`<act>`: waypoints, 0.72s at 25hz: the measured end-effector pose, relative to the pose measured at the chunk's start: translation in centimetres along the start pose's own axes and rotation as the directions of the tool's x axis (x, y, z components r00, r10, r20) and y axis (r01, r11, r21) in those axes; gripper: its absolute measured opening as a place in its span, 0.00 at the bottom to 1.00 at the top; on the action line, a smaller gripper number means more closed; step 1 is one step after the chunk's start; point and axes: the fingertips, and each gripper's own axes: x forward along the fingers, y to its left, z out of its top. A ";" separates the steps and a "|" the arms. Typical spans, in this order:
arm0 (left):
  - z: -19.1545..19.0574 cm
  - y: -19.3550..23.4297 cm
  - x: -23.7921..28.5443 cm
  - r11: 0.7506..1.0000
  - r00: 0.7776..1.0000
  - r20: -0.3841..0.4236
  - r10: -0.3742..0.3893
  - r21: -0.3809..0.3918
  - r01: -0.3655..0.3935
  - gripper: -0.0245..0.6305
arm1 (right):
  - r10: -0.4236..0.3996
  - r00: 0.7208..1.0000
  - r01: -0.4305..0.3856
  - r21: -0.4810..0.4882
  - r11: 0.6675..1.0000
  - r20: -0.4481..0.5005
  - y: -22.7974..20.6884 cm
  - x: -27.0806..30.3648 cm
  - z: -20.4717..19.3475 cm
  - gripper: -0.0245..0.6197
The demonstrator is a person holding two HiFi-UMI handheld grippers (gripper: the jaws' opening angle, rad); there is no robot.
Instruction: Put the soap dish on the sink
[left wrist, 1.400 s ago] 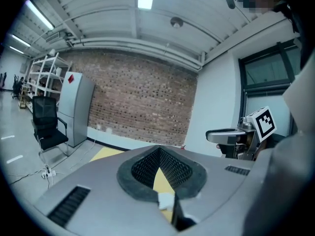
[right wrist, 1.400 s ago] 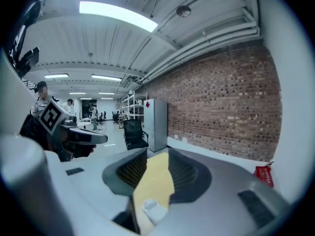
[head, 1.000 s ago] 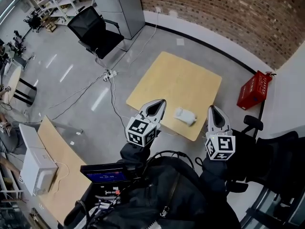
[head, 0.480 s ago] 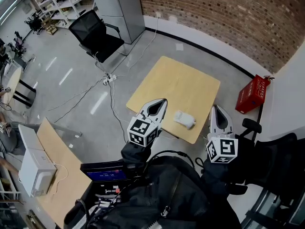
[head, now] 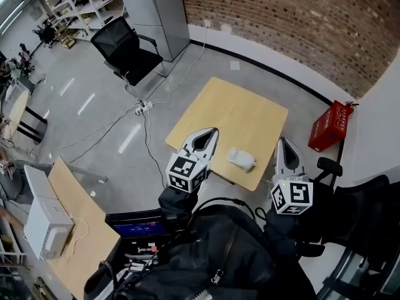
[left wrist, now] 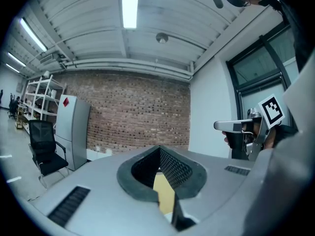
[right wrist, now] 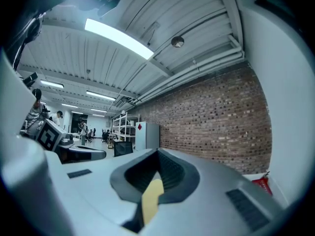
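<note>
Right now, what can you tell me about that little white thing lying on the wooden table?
It is a small white soap dish, oblong with rounded corners and plastic by its look. It lies flat on the light wooden table, close to the table's near edge in the head view and towards its right corner. Only the table touches it, and nothing lies on it. Finer detail is too small to tell.

A pale wood table (head: 250,108) with a matt top stands on a glossy grey floor (head: 94,99) before a rough brick wall (head: 300,24). The white dish (head: 241,159) looks like smooth plastic. The left gripper (head: 211,133) and right gripper (head: 281,142) wear smooth matt grey shells; ribbed dark pads (left wrist: 174,168) line the jaws.
</note>
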 end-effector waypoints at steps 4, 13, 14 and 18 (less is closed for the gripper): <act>0.0 -0.3 0.1 1.000 1.000 0.000 -0.006 0.004 0.006 0.04 | -0.008 1.000 0.008 0.005 1.000 0.004 -0.2 -0.1 0.2 0.05; -0.4 -0.4 0.2 1.000 1.000 -0.007 -0.014 0.002 0.014 0.04 | -0.007 1.000 0.007 0.005 1.000 0.009 -0.1 -0.2 0.0 0.05; -0.4 -0.4 0.2 1.000 1.000 -0.008 -0.014 0.001 0.014 0.04 | -0.004 1.000 0.004 0.007 1.000 0.011 0.0 -0.2 0.0 0.05; -0.7 -0.4 0.4 1.000 1.000 -0.014 -0.011 -0.003 0.011 0.04 | 0.019 0.999 -0.019 0.025 0.999 0.028 0.1 -0.1 0.4 0.05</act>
